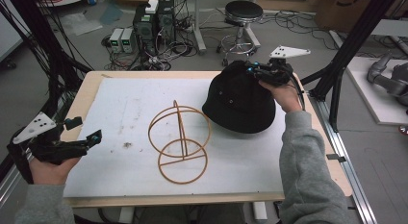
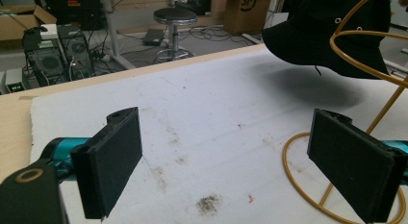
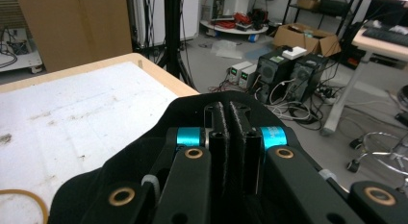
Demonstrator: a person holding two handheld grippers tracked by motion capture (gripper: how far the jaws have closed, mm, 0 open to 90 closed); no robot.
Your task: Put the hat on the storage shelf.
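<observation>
Wire stand (image 1: 179,141) mid-table (image 1: 96,77); hat (image 1: 238,101) right of it, behind; stool (image 1: 243,12) beyond table.

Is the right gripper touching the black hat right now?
Touching. In the right gripper view the right gripper has its jaws closed on a fold of the black hat's fabric; the high view shows the same gripper at the hat's far edge.
</observation>
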